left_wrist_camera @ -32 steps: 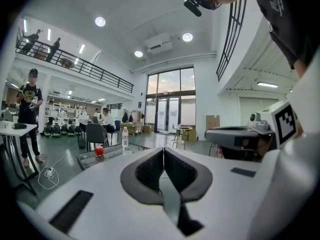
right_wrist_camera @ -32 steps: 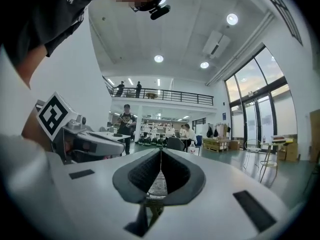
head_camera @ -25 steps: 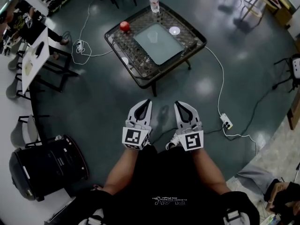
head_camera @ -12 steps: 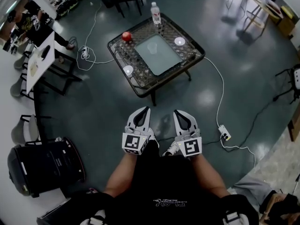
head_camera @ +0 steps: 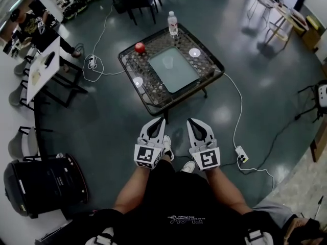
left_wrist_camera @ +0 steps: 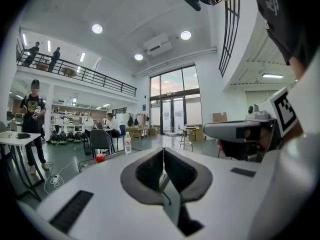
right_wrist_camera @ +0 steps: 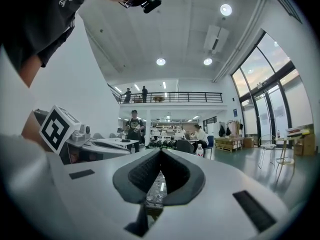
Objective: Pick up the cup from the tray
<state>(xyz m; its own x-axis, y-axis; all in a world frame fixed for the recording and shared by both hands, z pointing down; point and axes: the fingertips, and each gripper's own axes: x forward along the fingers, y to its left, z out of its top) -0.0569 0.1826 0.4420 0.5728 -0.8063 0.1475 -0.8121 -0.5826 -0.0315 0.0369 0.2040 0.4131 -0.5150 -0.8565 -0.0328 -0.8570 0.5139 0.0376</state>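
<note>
Grippers first, from the head view: the left gripper (head_camera: pixel 160 119) and the right gripper (head_camera: pixel 190 120) are side by side in front of me, both aimed at a low table (head_camera: pixel 148 98) that stands well apart from them across the dark floor. A pale tray (head_camera: pixel 184 78) fills the middle of the tabletop. I can barely make out the clear cup (head_camera: pixel 169 61), which stands toward the tray's far side. A red apple (head_camera: pixel 139 47) sits on the woven top left of the tray, and a water bottle (head_camera: pixel 173 23) stands at the far corner. A power strip (head_camera: pixel 240 153) lies on the floor to my right.

In the left gripper view, the left gripper's (left_wrist_camera: pixel 163 150) fingers are pressed together at the tips with nothing between them. Beyond them I see the apple (left_wrist_camera: pixel 100 157) and the bottle (left_wrist_camera: pixel 128 144), and the right gripper (left_wrist_camera: pixel 240 130) is alongside.

In the right gripper view, the right gripper's (right_wrist_camera: pixel 160 152) fingers also meet at the tips and hold nothing. The bottle (right_wrist_camera: pixel 200 150) shows past them. The cup is too faint to find here.
</note>
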